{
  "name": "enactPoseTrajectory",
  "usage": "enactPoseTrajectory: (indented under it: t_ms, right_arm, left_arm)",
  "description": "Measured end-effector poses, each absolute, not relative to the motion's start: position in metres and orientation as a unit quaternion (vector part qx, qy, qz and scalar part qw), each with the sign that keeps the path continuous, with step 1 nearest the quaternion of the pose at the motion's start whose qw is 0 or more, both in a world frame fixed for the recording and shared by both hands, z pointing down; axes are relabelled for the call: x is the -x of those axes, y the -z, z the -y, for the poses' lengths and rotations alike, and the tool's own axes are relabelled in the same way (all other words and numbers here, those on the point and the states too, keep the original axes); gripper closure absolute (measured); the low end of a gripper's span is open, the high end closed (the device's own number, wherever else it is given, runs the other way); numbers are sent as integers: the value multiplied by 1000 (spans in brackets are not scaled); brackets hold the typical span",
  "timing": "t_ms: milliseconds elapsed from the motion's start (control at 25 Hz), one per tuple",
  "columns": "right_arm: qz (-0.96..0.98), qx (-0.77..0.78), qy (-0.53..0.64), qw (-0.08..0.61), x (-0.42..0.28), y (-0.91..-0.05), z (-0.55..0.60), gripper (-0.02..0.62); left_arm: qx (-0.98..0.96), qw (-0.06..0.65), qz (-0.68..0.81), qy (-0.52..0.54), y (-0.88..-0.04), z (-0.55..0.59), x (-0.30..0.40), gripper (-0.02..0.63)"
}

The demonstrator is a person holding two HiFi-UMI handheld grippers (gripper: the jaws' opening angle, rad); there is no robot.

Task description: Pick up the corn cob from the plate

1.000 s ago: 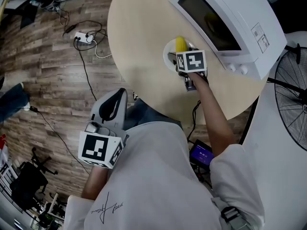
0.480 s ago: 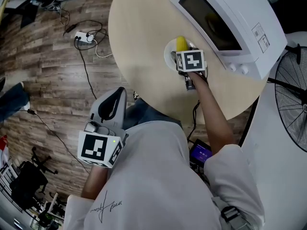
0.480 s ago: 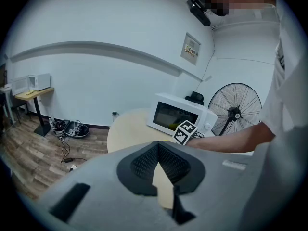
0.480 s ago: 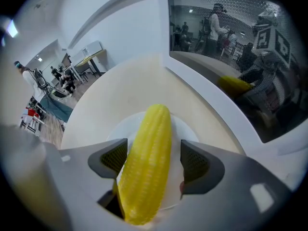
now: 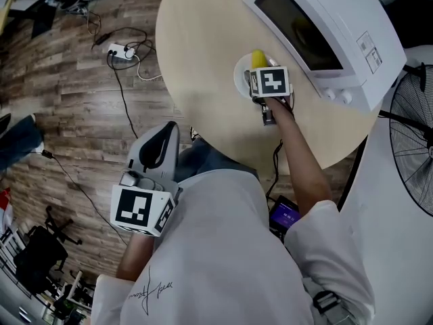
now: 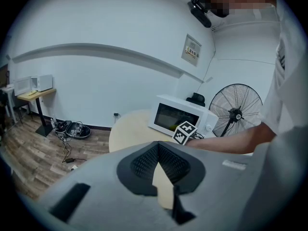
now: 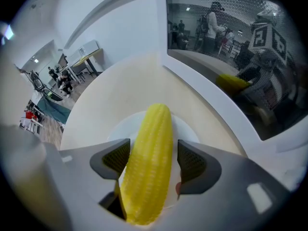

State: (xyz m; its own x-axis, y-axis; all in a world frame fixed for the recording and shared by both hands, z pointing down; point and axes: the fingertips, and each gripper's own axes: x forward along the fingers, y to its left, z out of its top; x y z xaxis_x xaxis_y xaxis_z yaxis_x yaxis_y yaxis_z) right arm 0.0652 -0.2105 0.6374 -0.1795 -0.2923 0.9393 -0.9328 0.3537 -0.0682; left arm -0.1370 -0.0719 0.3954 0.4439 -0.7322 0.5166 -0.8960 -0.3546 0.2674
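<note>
Fingers [image 7: 192,160] closing, corn cob [image 7: 147,162] between — on plate [image 7: 118,129].

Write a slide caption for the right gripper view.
The right gripper, jaws just closing, straddles the yellow corn cob on a white plate beside the microwave.

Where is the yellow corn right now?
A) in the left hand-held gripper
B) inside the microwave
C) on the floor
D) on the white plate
D: the corn lies on the plate, between the jaws of the right hand-held gripper, which have just been closing around it.
</note>
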Motion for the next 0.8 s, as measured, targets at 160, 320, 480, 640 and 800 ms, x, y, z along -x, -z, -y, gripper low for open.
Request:
enactPoseTrajectory:
  t_ms: [160, 320, 480, 640, 800]
  right_arm:
    - [680, -453, -354, 455, -65, -636, 210, 290]
    - [679, -455, -356, 453, -64, -635, 210, 316]
    - [678, -454, -360, 453, -65, -635, 209, 321]
    - [678, -454, -360, 452, -64, -635, 210, 324]
    - [679, -451, -362, 452, -67, -633, 209, 324]
  left_arm:
    - [-809, 262, 503, -154, -394, 70, 137, 606]
    - [-810, 261, 503, -153, -393, 68, 137, 606]
    - [-809, 260, 505, -153, -390, 67, 139, 606]
    - [-809, 257, 506, -153, -389, 65, 140, 606]
    - [-808, 261, 506, -150, -388, 61, 138, 606]
